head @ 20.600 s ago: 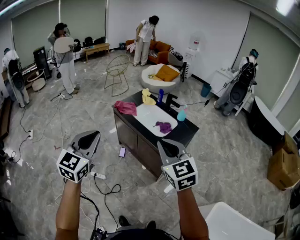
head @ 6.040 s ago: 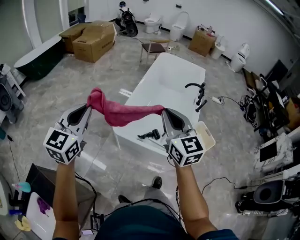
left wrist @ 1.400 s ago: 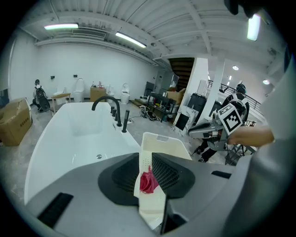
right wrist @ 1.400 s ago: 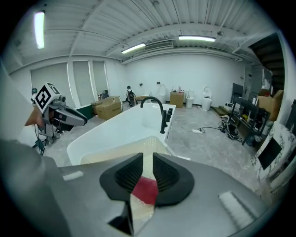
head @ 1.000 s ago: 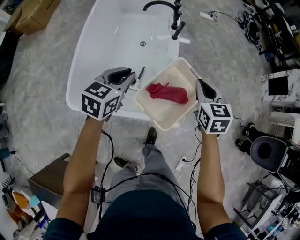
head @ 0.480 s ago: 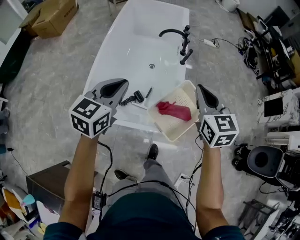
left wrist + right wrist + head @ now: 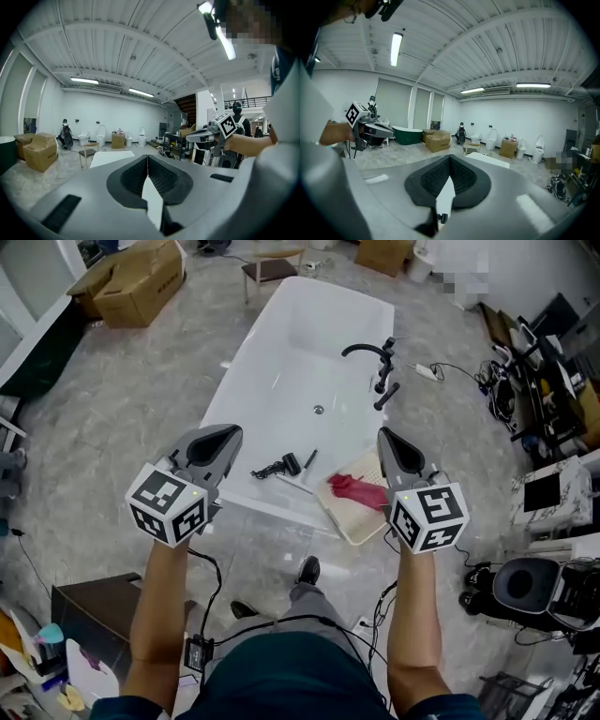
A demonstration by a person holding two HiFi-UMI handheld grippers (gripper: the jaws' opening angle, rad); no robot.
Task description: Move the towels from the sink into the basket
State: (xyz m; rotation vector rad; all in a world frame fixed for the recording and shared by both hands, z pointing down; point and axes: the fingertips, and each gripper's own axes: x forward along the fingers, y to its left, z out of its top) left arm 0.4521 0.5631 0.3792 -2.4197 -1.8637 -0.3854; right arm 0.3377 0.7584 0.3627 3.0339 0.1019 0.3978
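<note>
A red towel (image 7: 356, 490) lies in the cream basket (image 7: 349, 524), which rests on the near rim of the white bathtub (image 7: 281, 362). My left gripper (image 7: 228, 436) is held above the tub's rim to the left of the basket, shut and empty. My right gripper (image 7: 382, 439) hovers over the basket's right side, also shut with nothing in it. In the left gripper view the jaws (image 7: 147, 161) meet with no gap, and so do those in the right gripper view (image 7: 449, 164). At the bottom left, the sink (image 7: 101, 684) holds a purple towel (image 7: 90, 653).
A black faucet (image 7: 373, 357) stands on the tub's right rim, and a small black tool (image 7: 282, 465) lies on the near rim. Cardboard boxes (image 7: 139, 282) sit at the far left. Cables and equipment (image 7: 539, 371) crowd the right side. A dark cabinet (image 7: 80, 610) stands under the sink.
Both grippers have lifted up and away from the basket. The red towel stays in the basket, and the view has pulled back so the whole tub shows.
</note>
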